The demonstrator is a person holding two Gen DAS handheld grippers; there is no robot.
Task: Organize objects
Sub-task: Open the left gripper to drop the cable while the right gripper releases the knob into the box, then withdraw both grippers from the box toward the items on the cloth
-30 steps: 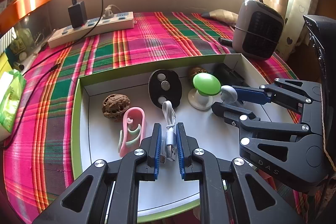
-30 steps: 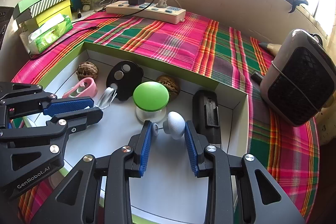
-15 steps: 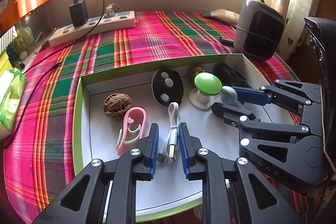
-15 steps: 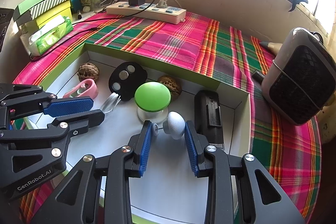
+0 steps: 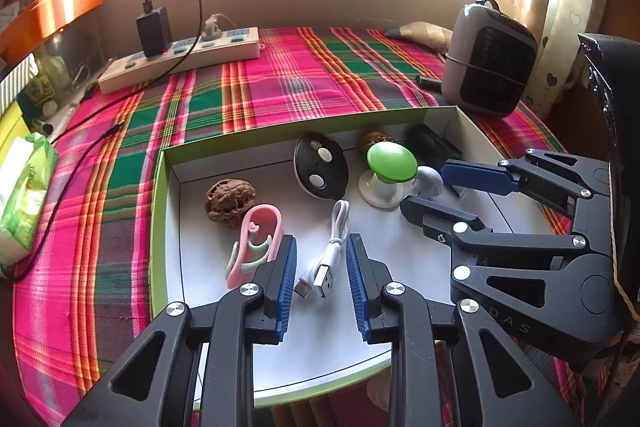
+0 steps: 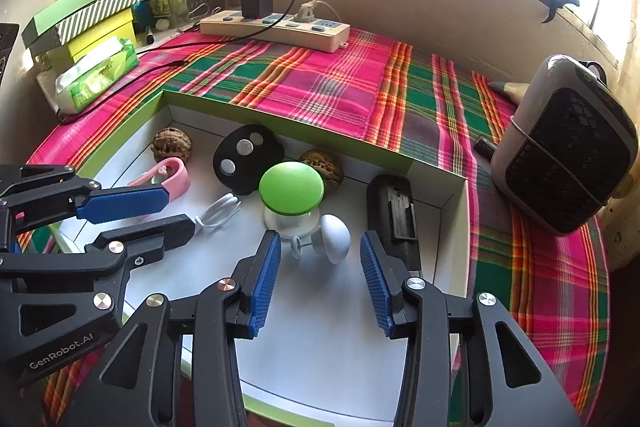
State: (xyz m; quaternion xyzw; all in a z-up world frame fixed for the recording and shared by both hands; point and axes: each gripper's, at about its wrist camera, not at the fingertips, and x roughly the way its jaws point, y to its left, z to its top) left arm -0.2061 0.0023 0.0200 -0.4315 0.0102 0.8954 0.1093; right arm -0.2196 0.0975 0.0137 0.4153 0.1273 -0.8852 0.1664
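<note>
Both grippers point down into the tray [image 5: 160, 227] on the plaid cloth [image 5: 280, 75]. L gripper [image 5: 320, 267]: jaws opening, white USB cable [image 5: 332, 251] lies loose betw. the pads on the tray floor, near its front edge, not touched. R gripper [image 6: 316, 267]: jaws opening too, small white knob [image 6: 335, 238] betw. the fingers, no contact, just in front of the green-top piece [image 6: 291, 187]. Along the tray's back wall: walnut [image 5: 230, 201], black disc [image 5: 320, 165], 2nd walnut [image 6: 322, 169], black block [image 6: 390, 213] at the right wall. Pink clip [image 5: 254, 243] sits by the L finger.
</note>
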